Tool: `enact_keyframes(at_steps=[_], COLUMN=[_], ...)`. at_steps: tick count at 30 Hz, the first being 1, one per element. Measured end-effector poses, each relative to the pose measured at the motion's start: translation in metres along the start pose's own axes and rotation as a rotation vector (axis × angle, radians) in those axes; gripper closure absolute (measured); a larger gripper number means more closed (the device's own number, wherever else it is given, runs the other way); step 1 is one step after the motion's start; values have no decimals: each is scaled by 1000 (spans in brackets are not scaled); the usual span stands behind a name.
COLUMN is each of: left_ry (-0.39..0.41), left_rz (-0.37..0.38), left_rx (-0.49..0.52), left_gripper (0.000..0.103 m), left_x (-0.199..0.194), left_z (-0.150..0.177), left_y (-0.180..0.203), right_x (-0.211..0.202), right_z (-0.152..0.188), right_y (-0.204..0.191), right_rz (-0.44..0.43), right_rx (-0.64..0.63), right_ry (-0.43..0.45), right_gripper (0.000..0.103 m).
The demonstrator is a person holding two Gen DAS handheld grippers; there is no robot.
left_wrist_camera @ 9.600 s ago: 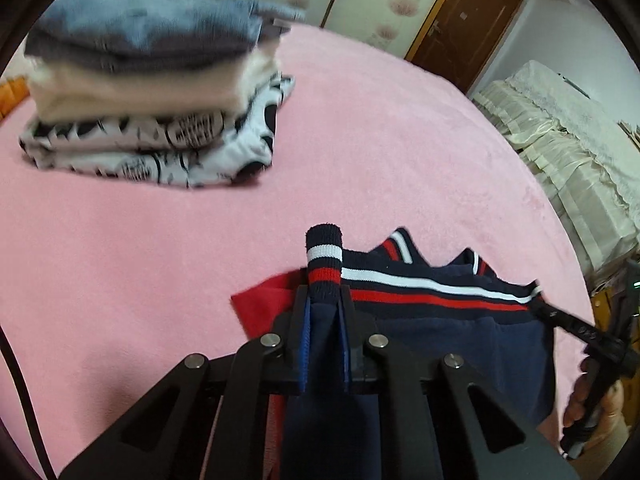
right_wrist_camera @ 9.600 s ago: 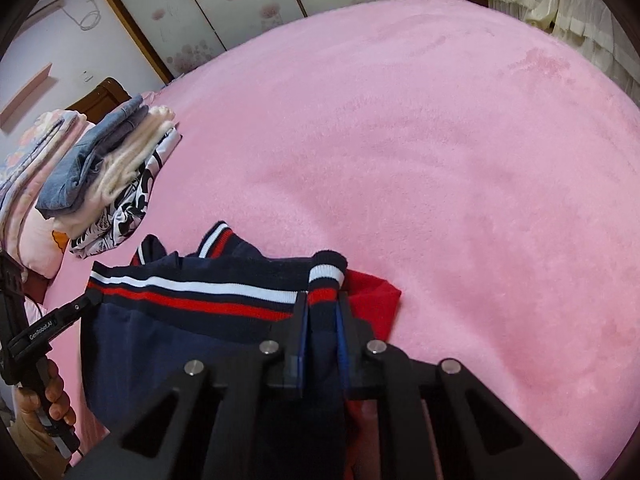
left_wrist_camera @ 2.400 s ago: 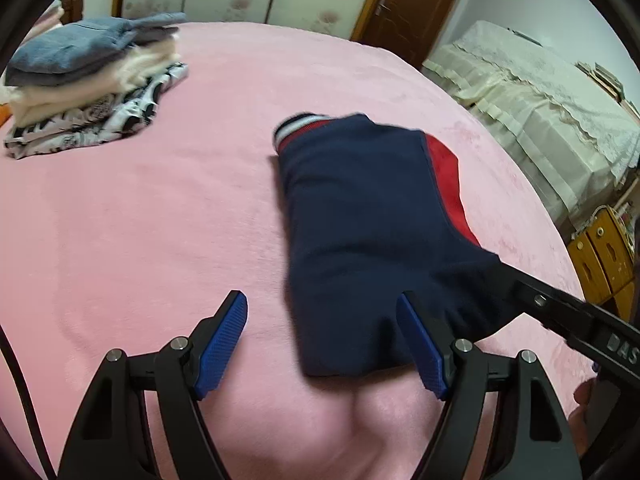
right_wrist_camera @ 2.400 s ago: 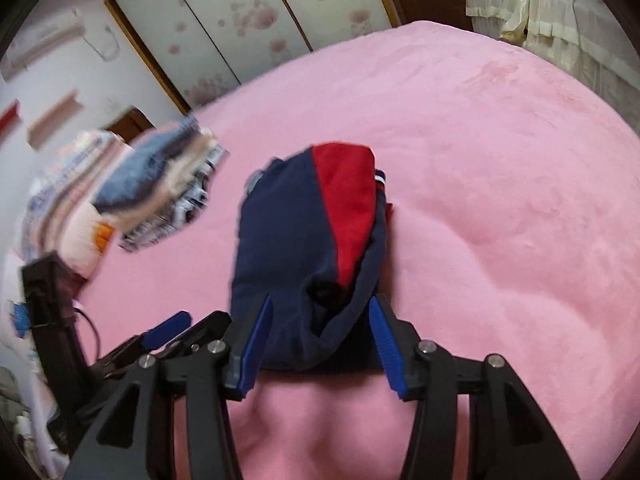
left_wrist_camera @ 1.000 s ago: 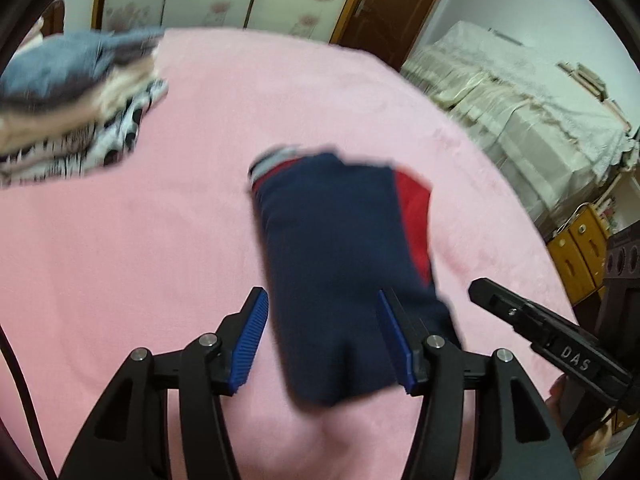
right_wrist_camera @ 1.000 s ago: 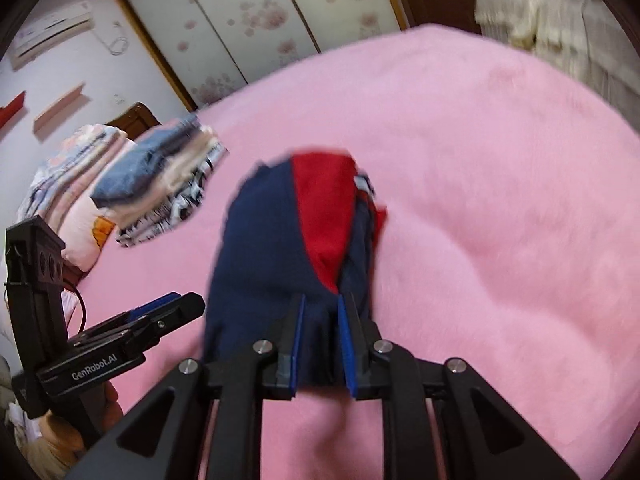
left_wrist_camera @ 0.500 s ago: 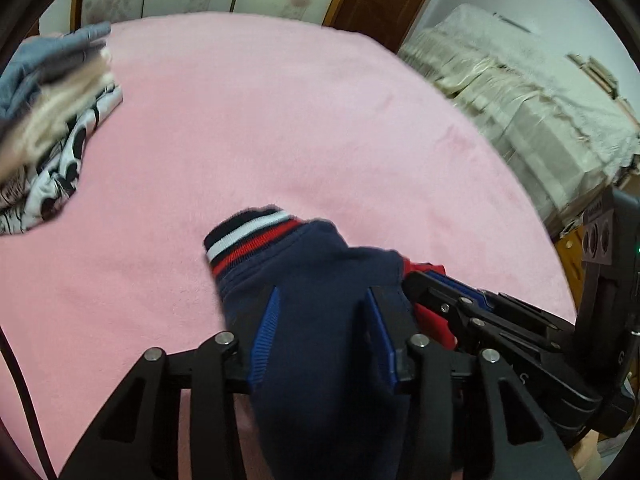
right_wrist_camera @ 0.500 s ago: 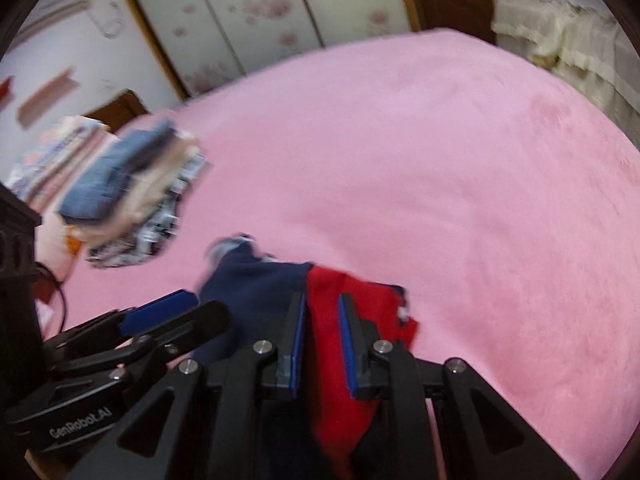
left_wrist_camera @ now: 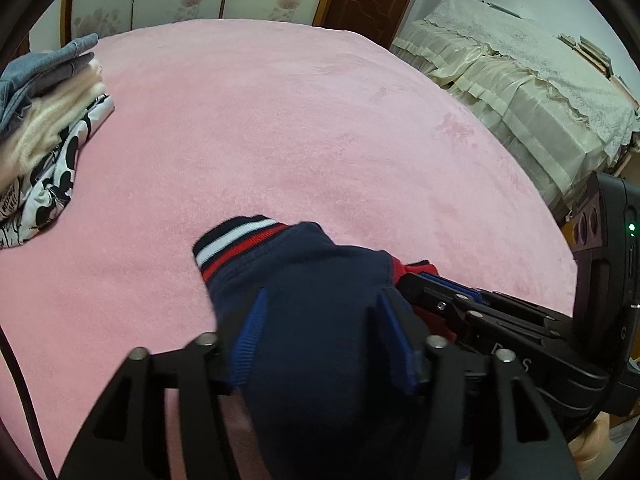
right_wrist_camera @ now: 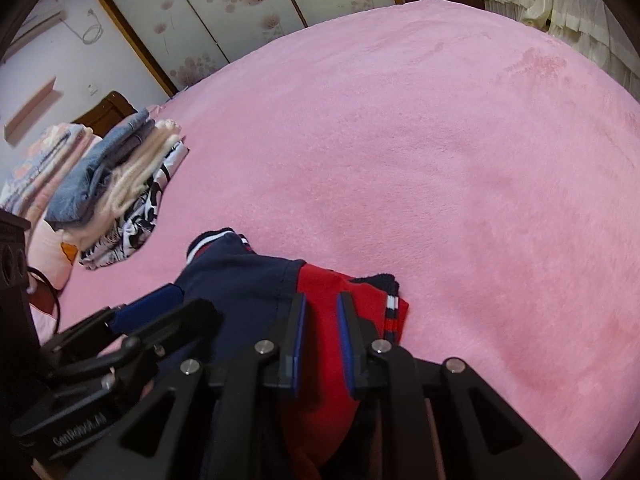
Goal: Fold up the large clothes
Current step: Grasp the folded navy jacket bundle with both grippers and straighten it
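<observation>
A folded navy and red garment point(left_wrist_camera: 320, 292) with a striped cuff point(left_wrist_camera: 236, 240) is lifted over the pink bed. My left gripper point(left_wrist_camera: 320, 312) is shut on its thick navy part. My right gripper point(right_wrist_camera: 322, 308) is shut on its red part point(right_wrist_camera: 324, 280), right beside the left one. The left gripper also shows in the right wrist view point(right_wrist_camera: 132, 320), and the right gripper shows in the left wrist view point(left_wrist_camera: 448, 292). The garment's lower part hangs hidden behind the grippers.
A stack of folded clothes point(right_wrist_camera: 116, 184) sits at the bed's left side, also in the left wrist view point(left_wrist_camera: 36, 120). The pink blanket point(left_wrist_camera: 280, 128) spreads ahead. A cream-covered bed point(left_wrist_camera: 520, 88) stands to the right, wardrobe doors point(right_wrist_camera: 240, 4) behind.
Both grippers closed on the folded garment and raised it off the bed. It has come nearer and now bunches between the fingers.
</observation>
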State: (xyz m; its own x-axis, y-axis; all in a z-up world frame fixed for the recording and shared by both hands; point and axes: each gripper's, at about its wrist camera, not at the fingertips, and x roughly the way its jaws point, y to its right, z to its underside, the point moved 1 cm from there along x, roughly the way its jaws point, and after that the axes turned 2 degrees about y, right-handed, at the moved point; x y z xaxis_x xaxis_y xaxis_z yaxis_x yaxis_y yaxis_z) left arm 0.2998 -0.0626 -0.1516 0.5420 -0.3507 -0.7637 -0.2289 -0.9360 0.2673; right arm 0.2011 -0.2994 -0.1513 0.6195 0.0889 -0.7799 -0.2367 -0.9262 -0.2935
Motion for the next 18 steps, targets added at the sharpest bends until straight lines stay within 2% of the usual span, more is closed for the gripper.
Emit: enact_keyframes(at_steps=[4,7,14,15,18], left_ry=[-44,-74,-89,-91,-97], left_rz=[-45,-52,-103,-111,-119], left_rx=[-23,-74,-95,-86,-64], left_gripper=[22,22,22,21,21], left_x=[-5,-13,-50,-56,-78], left_z=[1,5,17,19,26], left_y=[0,-6,-12,-11,-9], right_x=[-11,-29,-72,-79,-103], right_z=[1,5,24,27,34], right_y=[2,2,-10,-11,-16], right_rz=[-28,-54,-10,-6,7], right_rx=[40,61,27,20,-12], right_ry=[-4,14,66,71,101], right_gripper=[85,72,68,65,47])
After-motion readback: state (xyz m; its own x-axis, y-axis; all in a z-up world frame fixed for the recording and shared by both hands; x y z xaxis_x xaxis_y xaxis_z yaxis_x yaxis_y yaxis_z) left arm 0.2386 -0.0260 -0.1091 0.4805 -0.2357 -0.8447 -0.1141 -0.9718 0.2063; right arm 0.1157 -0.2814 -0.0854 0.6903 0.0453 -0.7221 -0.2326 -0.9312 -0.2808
